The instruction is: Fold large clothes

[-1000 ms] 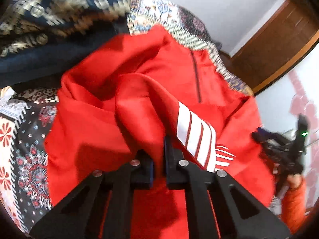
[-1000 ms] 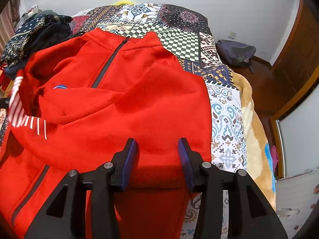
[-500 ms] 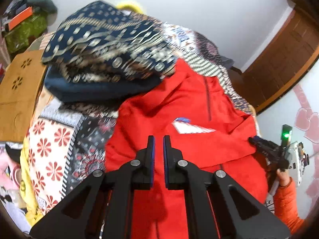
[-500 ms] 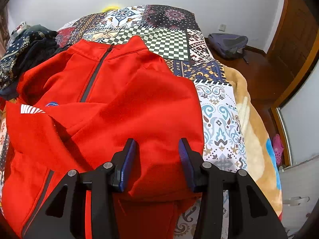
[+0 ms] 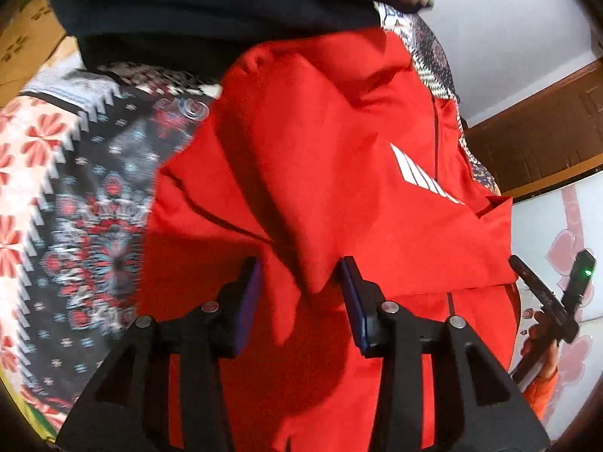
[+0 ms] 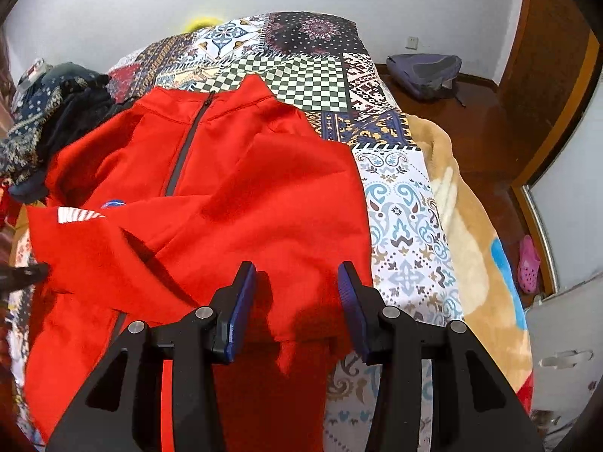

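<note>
A red zip-front jacket (image 5: 339, 150) lies on the bed, its sleeve with the white stripes (image 5: 422, 177) folded across the chest. My left gripper (image 5: 300, 263) hangs close over the jacket's left side. Its jaws are opening, and a loose fold of red cloth lies between the pads without being pinched. In the right wrist view the jacket (image 6: 226, 196) shows its grey zip (image 6: 188, 147) and the other sleeve folded in. My right gripper (image 6: 296, 267) stands open above that folded sleeve's lower edge, holding nothing.
A pile of dark patterned clothes (image 5: 226, 7) sits at the jacket's far left, next to a cardboard box (image 5: 22, 45). The patchwork bedspread (image 6: 309, 75) and a beige blanket (image 6: 463, 233) cover the bed. A backpack (image 6: 422, 71) and a pink shoe (image 6: 527, 260) lie on the floor.
The left gripper let go of the striped sleeve, which now lies across the chest. It then dropped closer to the jacket's left side and opened. The right gripper stayed open in place.
</note>
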